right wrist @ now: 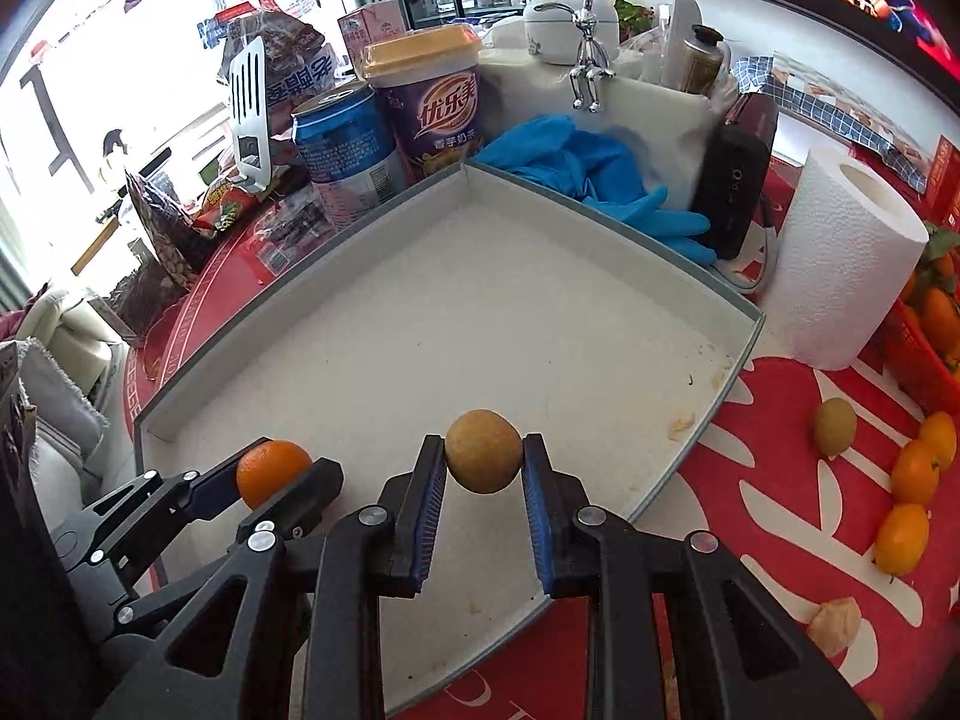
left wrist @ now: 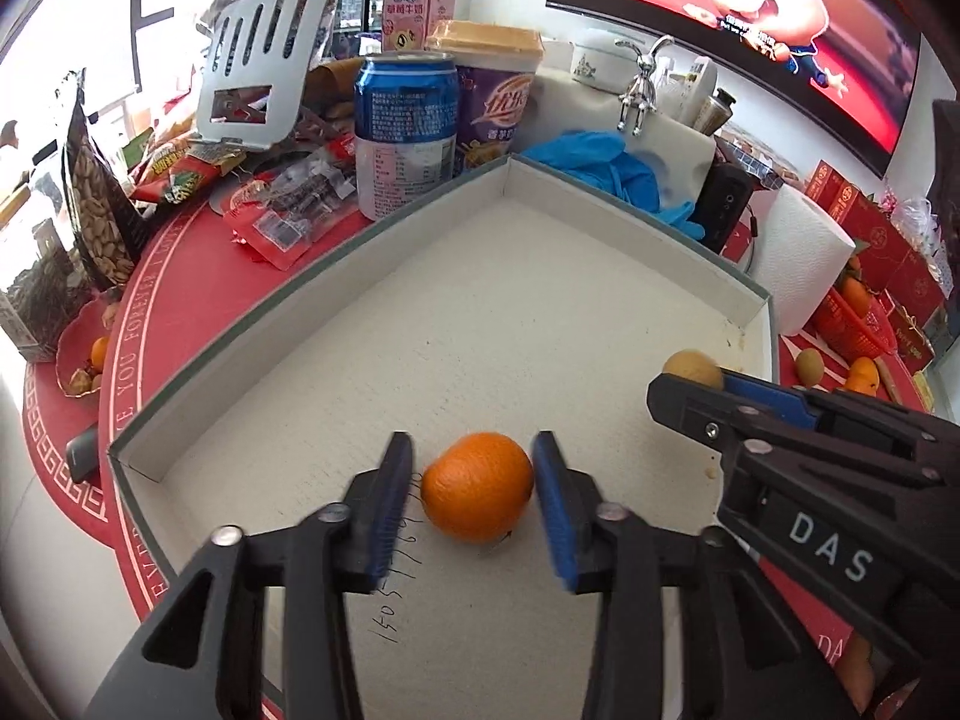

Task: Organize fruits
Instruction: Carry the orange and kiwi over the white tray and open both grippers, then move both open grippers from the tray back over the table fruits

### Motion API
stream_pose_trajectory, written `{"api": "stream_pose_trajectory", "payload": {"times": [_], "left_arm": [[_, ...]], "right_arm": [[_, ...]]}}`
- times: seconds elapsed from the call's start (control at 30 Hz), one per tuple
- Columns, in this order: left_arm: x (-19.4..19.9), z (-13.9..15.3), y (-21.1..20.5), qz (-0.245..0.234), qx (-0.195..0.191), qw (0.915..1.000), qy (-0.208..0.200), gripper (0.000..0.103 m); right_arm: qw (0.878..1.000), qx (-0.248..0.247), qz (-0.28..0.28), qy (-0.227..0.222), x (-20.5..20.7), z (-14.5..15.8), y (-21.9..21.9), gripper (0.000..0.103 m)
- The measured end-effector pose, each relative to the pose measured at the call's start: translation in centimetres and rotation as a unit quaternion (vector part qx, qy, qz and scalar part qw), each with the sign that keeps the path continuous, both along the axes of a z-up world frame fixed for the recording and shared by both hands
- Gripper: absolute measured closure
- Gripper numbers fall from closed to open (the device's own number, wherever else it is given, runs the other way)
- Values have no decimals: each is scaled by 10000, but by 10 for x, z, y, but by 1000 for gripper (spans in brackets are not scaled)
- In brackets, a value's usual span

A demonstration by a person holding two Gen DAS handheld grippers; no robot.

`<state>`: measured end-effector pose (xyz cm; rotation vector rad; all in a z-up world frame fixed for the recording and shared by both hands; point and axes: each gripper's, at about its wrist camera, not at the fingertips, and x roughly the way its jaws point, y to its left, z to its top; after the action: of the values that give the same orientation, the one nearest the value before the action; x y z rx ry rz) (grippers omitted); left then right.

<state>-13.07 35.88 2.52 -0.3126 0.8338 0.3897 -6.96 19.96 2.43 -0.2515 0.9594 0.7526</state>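
Observation:
An orange [left wrist: 477,486] lies on the floor of the shallow white box [left wrist: 540,300], near its front edge. My left gripper [left wrist: 474,477] stands open around it, with a clear gap at the left pad and the right pad very close. My right gripper [right wrist: 483,459] is shut on a round tan fruit [right wrist: 483,450] and holds it above the box's front right part. In the right wrist view the left gripper [right wrist: 273,474] and the orange [right wrist: 270,471] show at the lower left. In the left wrist view the right gripper [left wrist: 696,387] carries the tan fruit [left wrist: 690,365] at the right.
A blue can [right wrist: 345,150], a purple cup [right wrist: 435,102] and blue gloves [right wrist: 594,174] crowd the box's far sides. A paper towel roll [right wrist: 840,258] stands to the right. Loose oranges [right wrist: 912,474], another tan fruit [right wrist: 834,426] and a red basket [right wrist: 924,354] sit on the red cloth.

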Motion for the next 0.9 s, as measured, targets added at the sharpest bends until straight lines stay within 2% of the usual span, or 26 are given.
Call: {"api": "stream_pose_trajectory", "payload": {"times": [0.03,0.1,0.13,0.17,0.23,0.4,0.5,0.57,0.7,0.83,0.9], "left_arm": [[-2,3,0,25,34,10000,-79,32],[-5,8,-1,89,162,9995,-237,24],[-7,11,-2,125,266,9990,-323,23],[-8,15,-4,115,331,9986,-398,23],[-11,19,-8,63,339,9980,-529,23],[-19,33,-25,-224,404,9940,-989,22],[-24,41,-45,-768,261,9885,-1274,22],[-27,43,-63,-1294,104,9822,-1359,22],[-32,42,-108,-2180,237,9665,-1337,21],[-34,26,-156,-2825,487,9527,-1004,21],[-32,16,-173,-3009,528,9490,-778,21]], "right_arm": [[10000,12,28,7,1,1,1,73],[10000,65,23,-15,2,5,2,27],[9999,129,-40,-87,2,8,-1,0],[9992,294,-112,-264,0,16,-6,0],[9986,374,-136,-346,0,25,-10,0],[9945,545,-656,-600,1,47,-41,0],[9912,535,-1034,-637,0,52,-76,0],[9891,517,-1249,-592,-1,52,-97,0],[9773,501,-1986,-545,-9,52,-167,0],[9593,321,-2776,-408,-19,36,-242,0],[9536,197,-2990,-285,-26,22,-273,0]]}}
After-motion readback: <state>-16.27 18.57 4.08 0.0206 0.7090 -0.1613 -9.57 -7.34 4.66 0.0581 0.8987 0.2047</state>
